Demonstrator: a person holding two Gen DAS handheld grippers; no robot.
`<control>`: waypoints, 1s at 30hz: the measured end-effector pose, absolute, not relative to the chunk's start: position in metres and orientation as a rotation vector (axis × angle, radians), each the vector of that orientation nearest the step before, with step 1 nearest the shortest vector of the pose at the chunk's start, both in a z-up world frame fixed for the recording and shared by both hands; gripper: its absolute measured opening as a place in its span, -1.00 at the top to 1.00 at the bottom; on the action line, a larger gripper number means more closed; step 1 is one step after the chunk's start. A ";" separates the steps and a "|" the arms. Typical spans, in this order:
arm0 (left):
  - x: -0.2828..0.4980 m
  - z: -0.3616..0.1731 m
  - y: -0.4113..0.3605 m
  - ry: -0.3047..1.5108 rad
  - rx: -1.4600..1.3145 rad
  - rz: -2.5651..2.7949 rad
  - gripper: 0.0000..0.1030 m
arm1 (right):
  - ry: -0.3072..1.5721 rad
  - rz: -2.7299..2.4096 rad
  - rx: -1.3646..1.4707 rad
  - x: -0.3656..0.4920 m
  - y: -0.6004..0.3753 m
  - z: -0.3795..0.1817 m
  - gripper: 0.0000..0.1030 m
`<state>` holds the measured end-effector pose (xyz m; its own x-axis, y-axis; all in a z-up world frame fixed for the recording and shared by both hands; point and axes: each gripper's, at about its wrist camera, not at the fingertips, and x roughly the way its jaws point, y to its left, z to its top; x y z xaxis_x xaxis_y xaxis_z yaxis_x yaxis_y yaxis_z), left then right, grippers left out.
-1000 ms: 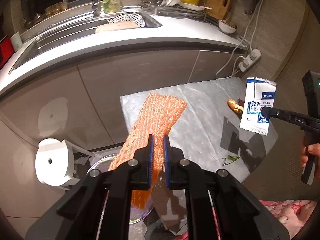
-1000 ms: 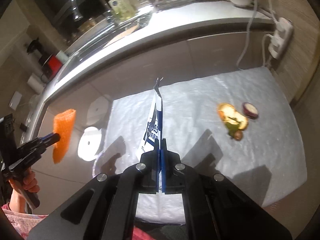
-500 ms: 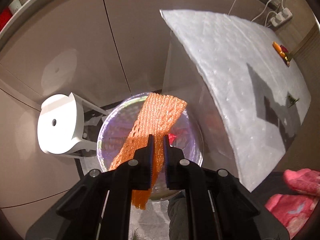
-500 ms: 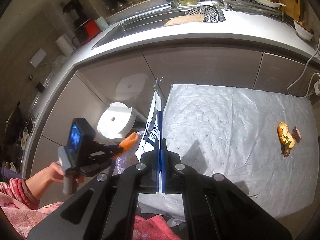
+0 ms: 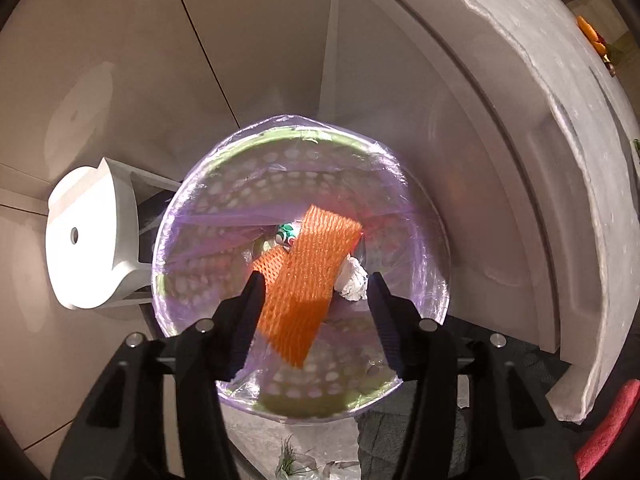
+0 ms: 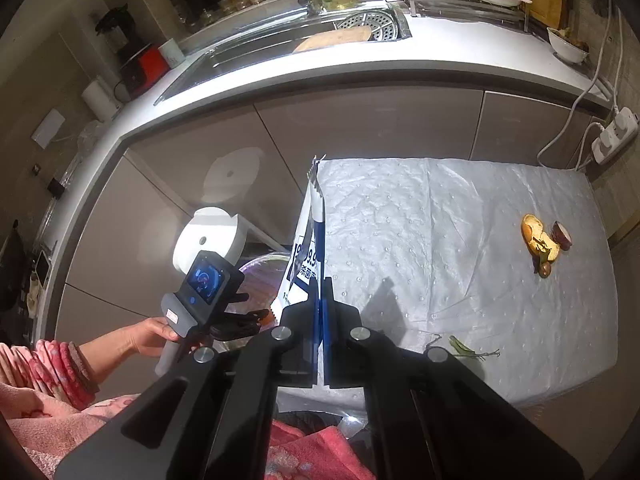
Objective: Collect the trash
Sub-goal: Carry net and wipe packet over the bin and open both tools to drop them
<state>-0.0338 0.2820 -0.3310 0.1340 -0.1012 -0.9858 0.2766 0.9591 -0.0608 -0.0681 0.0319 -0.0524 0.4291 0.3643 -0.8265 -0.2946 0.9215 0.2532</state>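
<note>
My left gripper (image 5: 316,284) is open above a round green trash basket (image 5: 276,402) lined with a clear purple bag. An orange foam net (image 5: 308,276) hangs free between the spread fingers, over the basket's mouth. A crumpled white tissue (image 5: 352,280) and a green-and-white scrap (image 5: 286,233) lie inside the basket. My right gripper (image 6: 320,284) is shut on a white and blue alcohol-wipe packet (image 6: 310,252), held upright over the table's left edge. The left gripper also shows in the right wrist view (image 6: 256,316), low at the left.
A white-covered table (image 6: 460,240) carries fruit peel scraps (image 6: 544,240) at its right and a green sprig (image 6: 464,346) near its front edge. A white stool (image 5: 84,236) stands left of the basket. Kitchen counter and sink (image 6: 320,32) run behind. Cabinet fronts close in behind the basket.
My left gripper has opened and let go of the orange net, which now drops over the basket. The left gripper came closer to the basket. The right gripper still holds the packet.
</note>
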 end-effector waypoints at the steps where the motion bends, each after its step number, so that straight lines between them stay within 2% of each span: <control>1: -0.033 -0.329 0.282 1.414 0.148 -0.281 -0.03 | 1.051 0.412 0.075 -0.068 0.032 -0.053 0.96; 6: -0.035 -0.315 0.283 1.392 0.134 -0.293 -0.10 | 1.061 0.435 0.061 -0.064 0.040 -0.058 0.96; 11: -0.049 -0.260 0.290 1.313 0.041 -0.356 -0.18 | 1.090 0.496 0.018 -0.059 0.062 -0.074 0.96; 12: -0.054 -0.244 0.293 1.275 0.029 -0.355 -0.27 | 1.097 0.519 -0.005 -0.059 0.071 -0.079 0.96; 14: -0.069 -0.206 0.302 1.180 0.019 -0.314 -0.66 | 1.119 0.575 -0.054 -0.057 0.092 -0.093 0.96; 19: -0.108 -0.126 0.325 1.032 -0.013 -0.202 -0.85 | 1.195 0.710 -0.162 -0.051 0.154 -0.143 0.96; 23: -0.130 -0.088 0.339 1.001 -0.042 -0.122 -0.85 | 1.255 0.779 -0.240 -0.045 0.202 -0.185 0.96; 30: -0.155 -0.054 0.348 0.955 -0.020 -0.042 -0.85 | 1.357 0.813 -0.370 -0.035 0.266 -0.253 0.95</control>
